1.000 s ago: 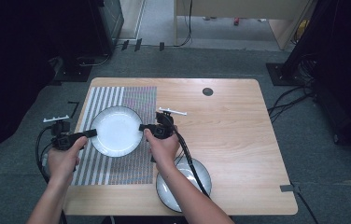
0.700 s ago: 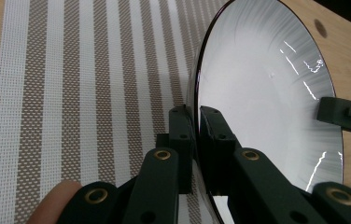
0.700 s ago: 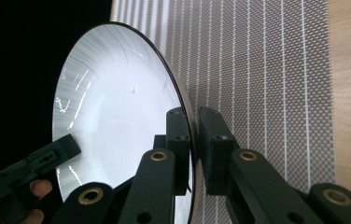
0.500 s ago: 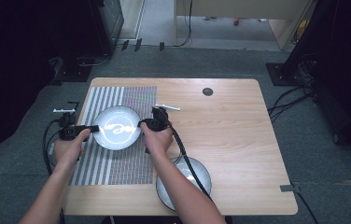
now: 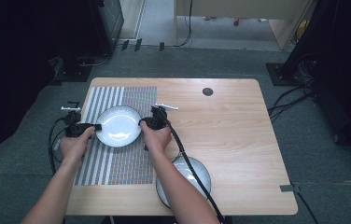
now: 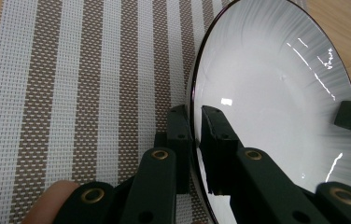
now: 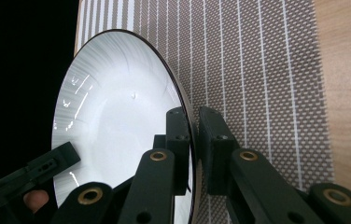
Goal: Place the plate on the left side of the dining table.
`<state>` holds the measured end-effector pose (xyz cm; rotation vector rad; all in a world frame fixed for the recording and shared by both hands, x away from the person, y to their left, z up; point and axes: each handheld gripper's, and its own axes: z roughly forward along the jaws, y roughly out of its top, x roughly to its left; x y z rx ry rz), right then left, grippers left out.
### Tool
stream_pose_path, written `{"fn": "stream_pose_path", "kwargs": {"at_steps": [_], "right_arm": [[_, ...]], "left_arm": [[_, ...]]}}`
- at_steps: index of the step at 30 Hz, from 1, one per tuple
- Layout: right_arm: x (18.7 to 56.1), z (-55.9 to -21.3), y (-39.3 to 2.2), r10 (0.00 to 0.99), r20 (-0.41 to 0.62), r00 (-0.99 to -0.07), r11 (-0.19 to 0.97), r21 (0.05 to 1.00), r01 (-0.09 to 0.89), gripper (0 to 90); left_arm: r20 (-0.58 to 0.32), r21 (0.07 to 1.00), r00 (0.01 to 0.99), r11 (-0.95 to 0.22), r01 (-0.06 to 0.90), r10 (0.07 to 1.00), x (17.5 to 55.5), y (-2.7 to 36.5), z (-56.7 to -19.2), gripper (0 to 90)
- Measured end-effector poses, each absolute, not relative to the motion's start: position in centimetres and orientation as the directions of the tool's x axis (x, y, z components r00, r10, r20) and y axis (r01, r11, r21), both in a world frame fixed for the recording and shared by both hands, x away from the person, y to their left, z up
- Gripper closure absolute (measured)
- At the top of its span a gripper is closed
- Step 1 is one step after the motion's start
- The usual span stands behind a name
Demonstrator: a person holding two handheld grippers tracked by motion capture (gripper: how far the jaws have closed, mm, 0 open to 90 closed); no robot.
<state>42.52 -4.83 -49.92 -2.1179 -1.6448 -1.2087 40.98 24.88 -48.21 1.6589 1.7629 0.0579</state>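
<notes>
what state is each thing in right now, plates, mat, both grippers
white plate: gripped at two opposite rim edges, over the mat
left gripper: shut on the plate's rim
right gripper: shut on the opposite rim
striped placemat: lying flat on the table, under the plate
second plate: resting at the table's near edge, partly hidden by the right forearm
wooden table: bearing mat and second plate

We see a light wooden table (image 5: 239, 140) with a round dark spot (image 5: 207, 91) near its far edge. A striped woven placemat (image 5: 117, 158) covers its left part; a white bowl (image 5: 197, 175) sits at the near edge.
</notes>
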Motion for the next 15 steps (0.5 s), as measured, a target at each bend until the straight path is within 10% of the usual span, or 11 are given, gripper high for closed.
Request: {"fn": "stream_pose_path", "kwargs": {"at_steps": [15], "right_arm": [[42.32, -50.80, -4.39, 0.712, 0.702, 0.014, -0.366, 0.354, 0.861, 83.9]], "left_arm": [[-0.438, 0.486, 0.047, 0.193, 0.853, 0.898, 41.29, 24.79, -49.17, 79.8]]}}
